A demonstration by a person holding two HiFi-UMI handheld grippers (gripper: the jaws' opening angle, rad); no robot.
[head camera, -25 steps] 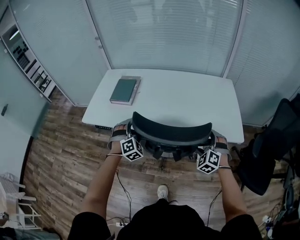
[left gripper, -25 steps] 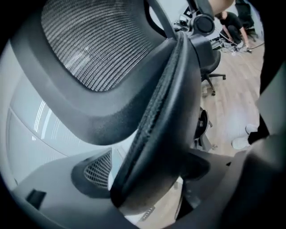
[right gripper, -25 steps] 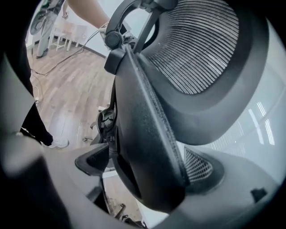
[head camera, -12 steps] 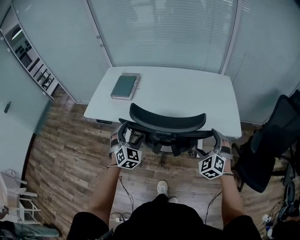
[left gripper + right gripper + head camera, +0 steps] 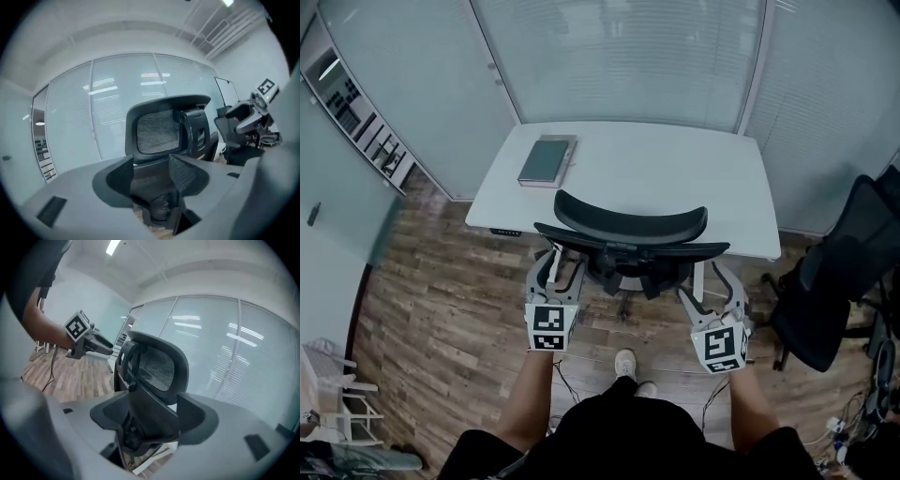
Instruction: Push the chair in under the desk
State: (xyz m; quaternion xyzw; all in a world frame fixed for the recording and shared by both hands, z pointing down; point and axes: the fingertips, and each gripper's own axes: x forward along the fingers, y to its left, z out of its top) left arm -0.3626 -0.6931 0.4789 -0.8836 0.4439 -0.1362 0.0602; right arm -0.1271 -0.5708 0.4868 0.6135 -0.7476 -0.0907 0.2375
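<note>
Overhead, the chair [image 5: 630, 225] sits tucked against the white surface's [image 5: 675, 178] near edge, with a book [image 5: 546, 159] at the far left corner. The left gripper [image 5: 558, 267] and right gripper [image 5: 708, 286] hang just behind the backrest. Their fingers are half apart, have just been closing, and grip nothing. Only the gripper views show the headrest [image 5: 157, 131] — woven mesh in a curved black frame.

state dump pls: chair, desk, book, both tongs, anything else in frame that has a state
chair: pushed in, backrest at the desk's near edge
desk: holds only the book
book: closed, flat, far left corner of the desk
left tongs: open, jaws have just been closing, nothing between them, clear of the chair
right tongs: same: open, just been closing, empty
second chair: standing off to the right
</note>
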